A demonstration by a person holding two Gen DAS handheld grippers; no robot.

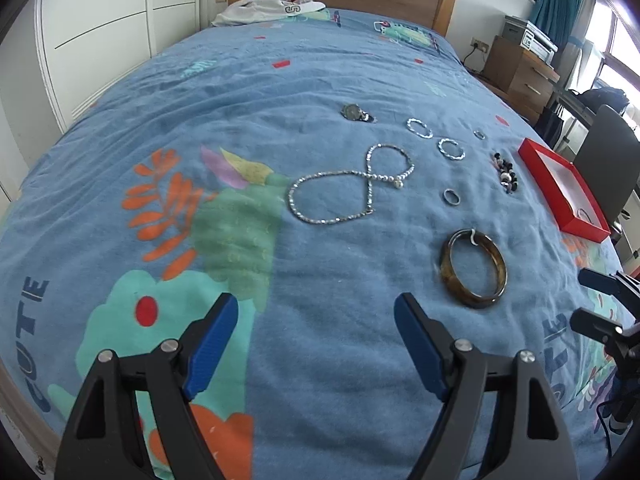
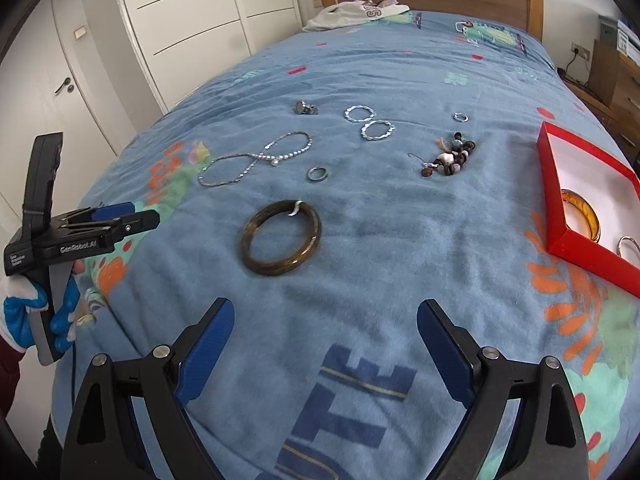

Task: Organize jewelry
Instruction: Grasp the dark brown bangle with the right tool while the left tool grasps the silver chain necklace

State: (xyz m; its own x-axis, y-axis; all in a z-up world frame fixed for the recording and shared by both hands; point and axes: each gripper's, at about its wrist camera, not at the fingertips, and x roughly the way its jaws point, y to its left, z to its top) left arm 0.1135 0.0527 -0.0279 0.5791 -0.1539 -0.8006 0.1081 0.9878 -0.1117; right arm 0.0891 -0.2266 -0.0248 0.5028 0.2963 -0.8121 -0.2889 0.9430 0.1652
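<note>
Bed: we see a blue patterned bedspread.
Jewelry: brown bangle, necklace, rings lie loose beside the red box.
Left tool: wide open, empty.
Right tool: wide open, empty.

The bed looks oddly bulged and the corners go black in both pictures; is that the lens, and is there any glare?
Lens effect: in both wrist views the fisheye bows the bed and darkens the corners. In the left wrist view the window at the upper right is blown out white. In the right wrist view the light is even and the brown bangle is sharp.
</note>
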